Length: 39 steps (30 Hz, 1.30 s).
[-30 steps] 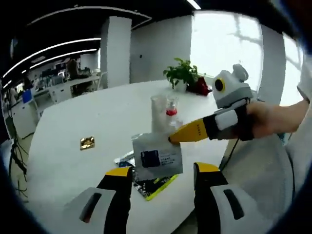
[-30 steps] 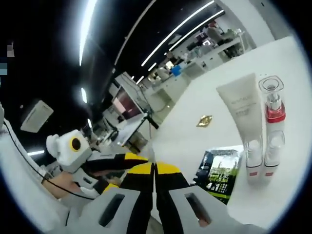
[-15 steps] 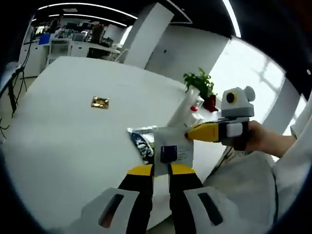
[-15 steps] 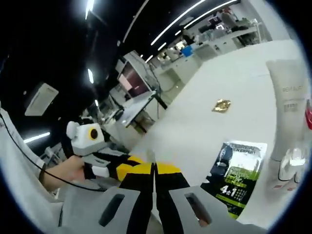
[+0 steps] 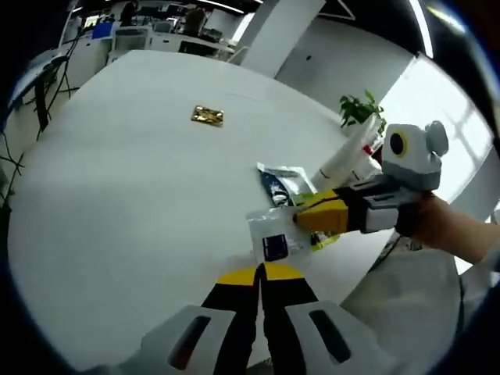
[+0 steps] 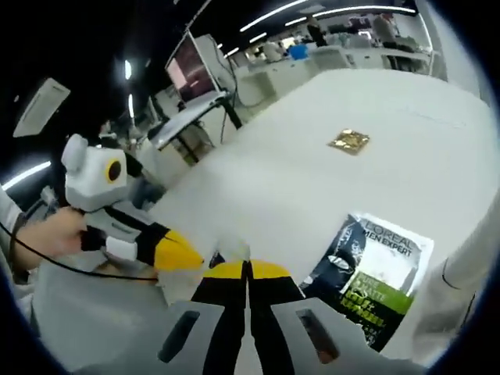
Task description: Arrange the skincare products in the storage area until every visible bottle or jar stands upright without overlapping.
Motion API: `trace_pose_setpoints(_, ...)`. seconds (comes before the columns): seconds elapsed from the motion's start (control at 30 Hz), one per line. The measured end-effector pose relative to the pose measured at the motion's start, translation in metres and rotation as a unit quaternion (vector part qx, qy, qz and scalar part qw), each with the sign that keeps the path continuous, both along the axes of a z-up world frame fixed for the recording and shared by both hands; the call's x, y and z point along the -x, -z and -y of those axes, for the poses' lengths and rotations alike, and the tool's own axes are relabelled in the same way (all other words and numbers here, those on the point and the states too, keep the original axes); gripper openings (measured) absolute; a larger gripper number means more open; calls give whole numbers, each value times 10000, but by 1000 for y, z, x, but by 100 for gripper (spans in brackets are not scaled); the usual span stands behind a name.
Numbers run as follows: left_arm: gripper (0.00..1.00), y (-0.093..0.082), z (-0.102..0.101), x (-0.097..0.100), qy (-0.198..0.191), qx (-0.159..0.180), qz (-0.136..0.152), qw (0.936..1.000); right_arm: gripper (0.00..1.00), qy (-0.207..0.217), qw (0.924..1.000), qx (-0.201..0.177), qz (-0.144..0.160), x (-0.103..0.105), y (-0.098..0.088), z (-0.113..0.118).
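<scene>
In the left gripper view, your left gripper (image 5: pixel 260 273) is closed on the white sachet (image 5: pixel 273 237), with your right gripper (image 5: pixel 301 218) pinching its far edge. In the right gripper view, that gripper is clamped shut; the dark sachet (image 6: pixel 373 275) lies flat just right. Likely next: set the sachet down clear of it.

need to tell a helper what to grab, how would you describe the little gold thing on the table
Start from the big white table. Out on its bare middle, away from the sachets near the grippers, lies the small gold packet. It is the sole shiny gold item, flat and squarish, lying alone.
</scene>
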<state>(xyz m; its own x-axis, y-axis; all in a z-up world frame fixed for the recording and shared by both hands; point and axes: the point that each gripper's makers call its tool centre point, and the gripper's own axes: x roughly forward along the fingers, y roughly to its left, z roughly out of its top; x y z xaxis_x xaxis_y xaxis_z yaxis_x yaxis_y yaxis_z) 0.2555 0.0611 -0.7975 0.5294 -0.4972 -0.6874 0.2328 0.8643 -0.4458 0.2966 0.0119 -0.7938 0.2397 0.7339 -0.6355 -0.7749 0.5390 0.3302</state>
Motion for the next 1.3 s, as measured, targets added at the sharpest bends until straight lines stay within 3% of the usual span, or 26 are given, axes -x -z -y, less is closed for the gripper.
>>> trace_pose_setpoints(0.43,0,30,2,-16,204,-284,-291,9990,1,-227,9931,911,697,-12,42,3)
trace_pose_setpoints(0.63,0,30,3,-13,260,-312,-360,9985,1,-403,9889,1035,986,-14,39,1)
trace_pose_setpoints(0.77,3,28,3,-9,623,-602,-221,9960,1,-511,9866,1090,1098,-16,40,0)
trace_pose_setpoints(0.83,14,21,6,-16,825,-685,196,9940,1,-532,9865,1076,1111,-16,40,0)
trace_pose_setpoints(0.93,18,11,17,-27,1363,-1095,992,9796,1,-582,9862,1067,1126,-16,40,0)
trace_pose_setpoints(1.13,14,19,28,-41,1841,-1457,1481,9607,1,-708,9846,1091,1169,-15,39,0)
trace_pose_setpoints(1.2,14,23,30,-44,2245,-1897,1718,9403,1,-724,9846,1085,1161,-15,39,0)
trace_pose_setpoints(1.27,14,34,27,-43,2493,-2204,1698,9276,1,-740,9846,1085,1156,-15,39,-1)
trace_pose_setpoints(1.3,14,31,32,-44,2530,-2119,1863,9254,1,-743,9845,1086,1159,-15,39,-1)
